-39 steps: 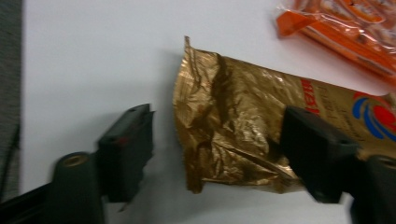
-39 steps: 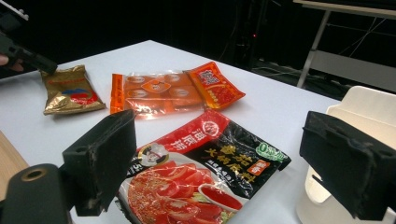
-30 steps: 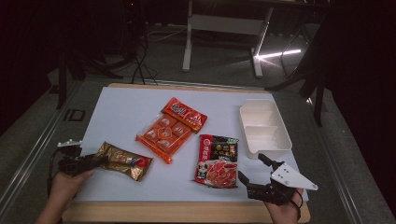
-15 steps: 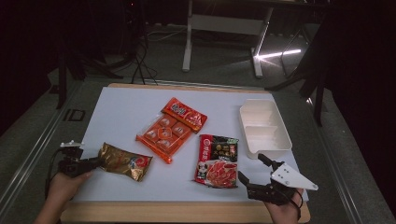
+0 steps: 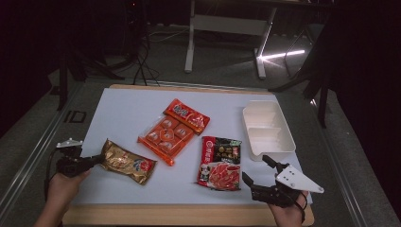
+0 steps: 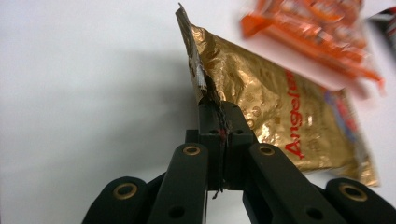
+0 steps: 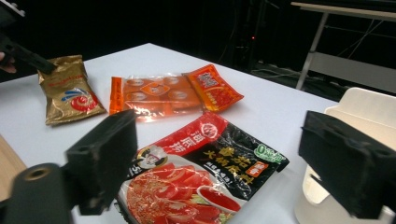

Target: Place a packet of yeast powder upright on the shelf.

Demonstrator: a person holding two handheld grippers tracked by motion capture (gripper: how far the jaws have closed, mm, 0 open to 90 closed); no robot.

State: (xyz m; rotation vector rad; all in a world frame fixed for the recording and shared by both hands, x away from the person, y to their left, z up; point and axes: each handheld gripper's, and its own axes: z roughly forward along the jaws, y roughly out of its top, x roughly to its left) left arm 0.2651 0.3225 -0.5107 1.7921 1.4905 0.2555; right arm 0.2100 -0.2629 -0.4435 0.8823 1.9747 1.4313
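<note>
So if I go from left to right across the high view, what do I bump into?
left gripper → gold packet → orange packet → red and black soup packet → right gripper → white tray

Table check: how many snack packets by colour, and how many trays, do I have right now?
Gold packets: 1, the gold packet, its edge pinched in the left gripper.
Orange packets: 1, the orange packet.
Red-and-black packets: 1, the tomato packet.
White trays: 1, the white tray.
Total: 4.

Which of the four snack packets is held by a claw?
The gold packet: the left claw pinches its edge; the others lie untouched.
</note>
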